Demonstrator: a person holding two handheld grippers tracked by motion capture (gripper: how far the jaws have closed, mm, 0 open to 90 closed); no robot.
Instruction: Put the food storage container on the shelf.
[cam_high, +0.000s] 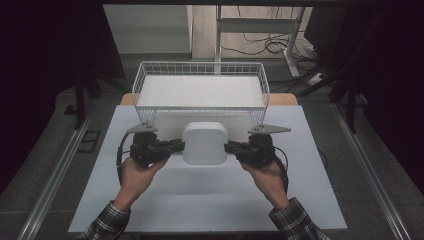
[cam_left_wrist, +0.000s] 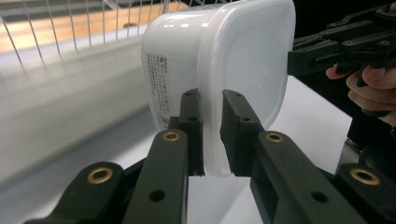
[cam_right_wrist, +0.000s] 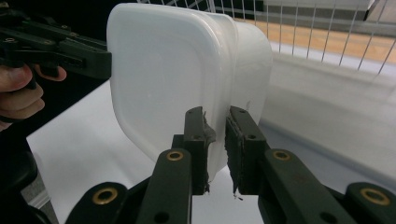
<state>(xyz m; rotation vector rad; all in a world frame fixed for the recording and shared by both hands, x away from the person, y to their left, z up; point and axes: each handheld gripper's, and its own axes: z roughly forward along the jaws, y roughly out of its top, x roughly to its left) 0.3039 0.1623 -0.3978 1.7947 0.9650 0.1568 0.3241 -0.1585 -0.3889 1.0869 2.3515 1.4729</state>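
A white, rounded-square plastic container with its lid on (cam_high: 205, 142) hangs just above the white table, in front of the wire basket. My left gripper (cam_high: 181, 146) is shut on the rim at its left side, and my right gripper (cam_high: 228, 147) is shut on the rim at its right side. In the left gripper view the container (cam_left_wrist: 219, 60) stands on edge between the black jaws (cam_left_wrist: 212, 135), a printed label on its side. In the right gripper view the jaws (cam_right_wrist: 215, 140) pinch the lid's edge of the container (cam_right_wrist: 177, 79).
A white wire basket (cam_high: 200, 70) with a white floor stands at the back of the table, right behind the container. The white table top (cam_high: 210, 195) lies bare toward me. Dark floor and rails flank the table.
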